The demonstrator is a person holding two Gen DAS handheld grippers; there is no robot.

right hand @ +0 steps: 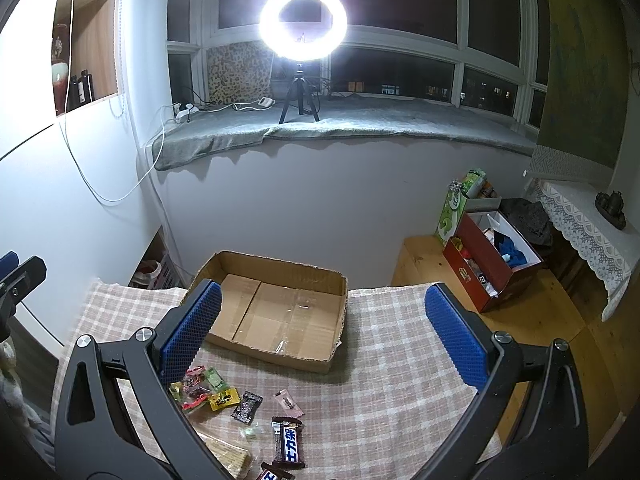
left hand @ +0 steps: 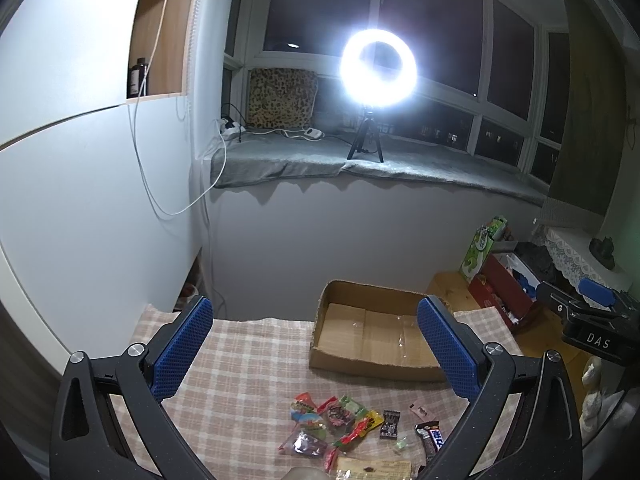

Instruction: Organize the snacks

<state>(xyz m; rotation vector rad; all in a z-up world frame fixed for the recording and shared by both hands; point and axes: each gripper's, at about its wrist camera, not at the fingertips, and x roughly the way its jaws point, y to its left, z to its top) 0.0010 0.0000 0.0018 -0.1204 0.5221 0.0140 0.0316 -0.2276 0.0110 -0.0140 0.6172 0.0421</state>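
A shallow open cardboard box lies empty on the checked tablecloth. Several small snack packets lie in a loose pile in front of it. A dark chocolate bar lies nearest, with a small black packet and a pink one beside it. A beige flat packet lies at the bottom edge. My left gripper is open and empty above the pile. My right gripper is open and empty, above the cloth right of the pile.
The table with its checked cloth stands against a white wall. A wooden bench at the right holds a red box of things and a green carton. A bright ring light on a tripod stands on the window sill.
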